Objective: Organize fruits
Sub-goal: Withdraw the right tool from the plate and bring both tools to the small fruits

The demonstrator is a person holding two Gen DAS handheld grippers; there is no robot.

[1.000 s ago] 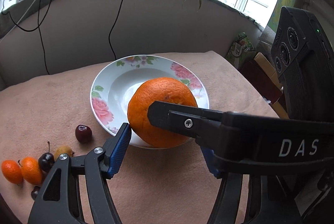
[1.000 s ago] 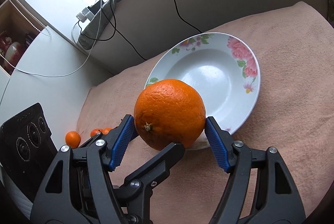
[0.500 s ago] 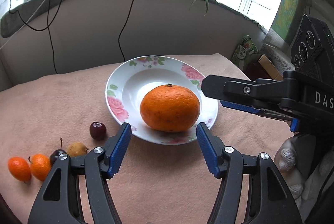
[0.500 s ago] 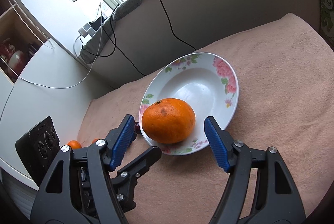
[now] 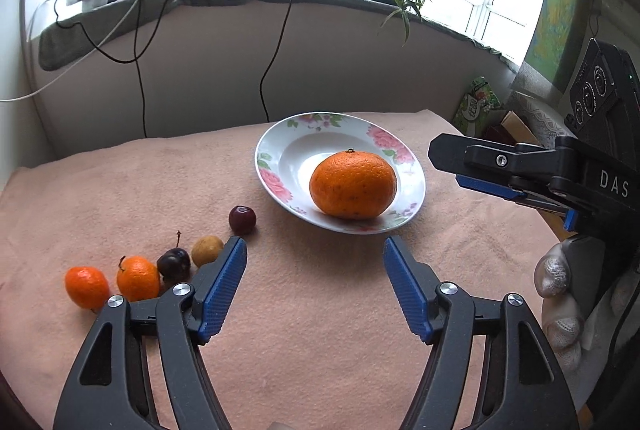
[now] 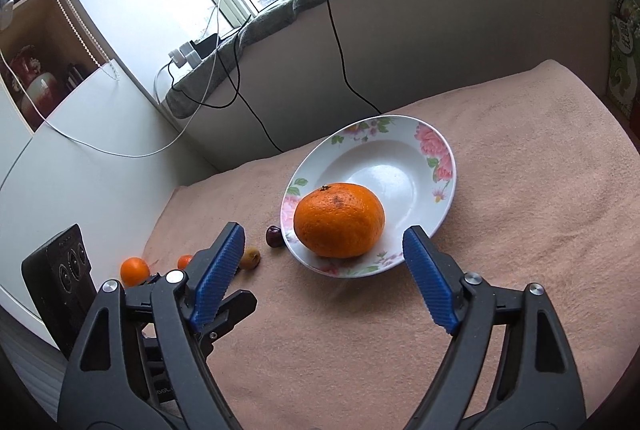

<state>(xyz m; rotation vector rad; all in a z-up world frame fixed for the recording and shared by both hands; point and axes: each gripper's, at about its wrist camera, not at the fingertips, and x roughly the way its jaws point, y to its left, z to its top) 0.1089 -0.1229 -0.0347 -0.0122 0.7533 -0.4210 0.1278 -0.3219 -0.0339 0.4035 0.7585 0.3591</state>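
A: Nearest us, what are the hands doing?

B: The left gripper (image 5: 314, 244) hangs low over the pink cloth-covered desk (image 5: 320, 318), jaws spread and empty. The right gripper (image 6: 324, 232) is likewise released, pointing at the plate from the near edge.

A: And the small fruit?

B: Just beside the left gripper's left finger lies a row: two small orange kumquats (image 5: 87, 287), a dark stemmed cherry (image 5: 173, 264), a tan round fruit (image 5: 207, 250) and a second dark cherry (image 5: 242, 219). They look light, smooth and likely to roll; I'd pinch each across its middle, gently, since cherries bruise.

A: Further back?

B: The large orange mandarin (image 5: 353, 184) sits in the white floral-rimmed plate (image 5: 276, 185), mid-desk. The plate is breakable.
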